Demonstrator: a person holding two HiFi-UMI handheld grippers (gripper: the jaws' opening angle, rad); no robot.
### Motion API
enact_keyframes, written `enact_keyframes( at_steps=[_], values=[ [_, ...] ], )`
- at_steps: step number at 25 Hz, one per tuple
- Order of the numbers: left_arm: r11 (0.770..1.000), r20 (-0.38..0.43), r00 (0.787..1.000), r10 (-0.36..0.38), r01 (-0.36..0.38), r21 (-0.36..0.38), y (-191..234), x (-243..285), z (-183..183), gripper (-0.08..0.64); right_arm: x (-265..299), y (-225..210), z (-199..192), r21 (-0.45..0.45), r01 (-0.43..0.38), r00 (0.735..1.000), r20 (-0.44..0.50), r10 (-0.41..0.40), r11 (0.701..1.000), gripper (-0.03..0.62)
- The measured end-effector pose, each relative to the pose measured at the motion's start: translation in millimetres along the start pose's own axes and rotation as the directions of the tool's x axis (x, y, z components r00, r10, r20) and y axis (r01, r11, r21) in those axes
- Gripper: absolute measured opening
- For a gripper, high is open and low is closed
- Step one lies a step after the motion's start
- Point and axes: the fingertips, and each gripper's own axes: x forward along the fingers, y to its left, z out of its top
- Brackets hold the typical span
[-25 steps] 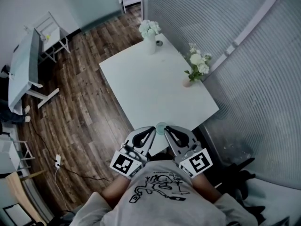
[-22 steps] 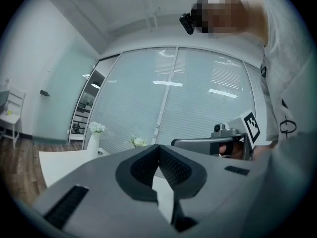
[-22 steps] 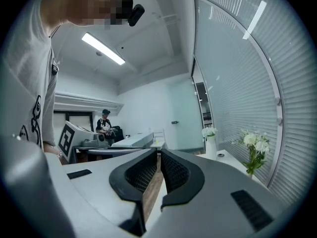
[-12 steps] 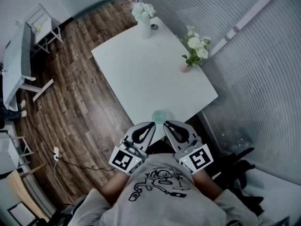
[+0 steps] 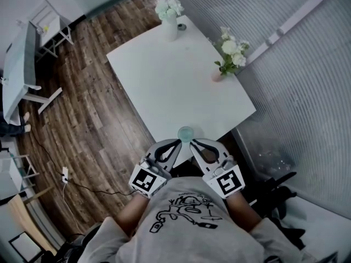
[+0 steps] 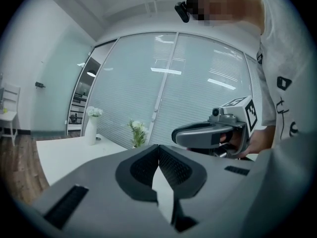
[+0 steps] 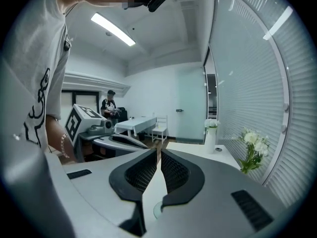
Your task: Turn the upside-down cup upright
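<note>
I had both jaws pressed together; cup sat just ahead between left gripper and right gripper

Small pale-green translucent cup, round from above, stands at near edge of white table.

Cup on table's near edge; tall vase far, small vase right.

right gripper: jaws together, empty | cup: seemingly just below jaws
</note>
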Motion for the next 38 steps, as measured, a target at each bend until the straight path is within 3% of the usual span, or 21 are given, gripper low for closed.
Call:
enact_keyframes(
  at_steps=[10, 21, 26, 38],
  values=[
    [0.997, -0.027, 1.000, -0.001, 0.003, 0.072, 17.0, 7.4, -31.7, 0.005, 25.6, 11.2, -48.4, -0.118, -0.091, 0.978, -0.199, 0.066, 0.989, 0.048],
    [0.994, -0.084, 0.996, 0.001, 0.008, 0.112, 38.2, 14.3, -78.4, 0.005, 45.6, 21.5, -90.7, -0.163, -0.201, 0.924, -0.359, 0.132, 0.966, 0.049],
    [0.993, -0.119, 0.993, -0.003, 0.016, 0.115, 42.1, 18.2, -101.2, 0.005, 52.2, 27.7, -116.9, -0.162, -0.252, 0.888, -0.432, 0.161, 0.954, 0.049],
    [0.988, -0.168, 0.986, -0.012, 0.037, 0.149, 48.1, 27.6, -139.8, 0.005, 64.9, 35.5, -178.4, -0.153, -0.350, 0.770, -0.608, 0.191, 0.924, 0.049]
  ],
)
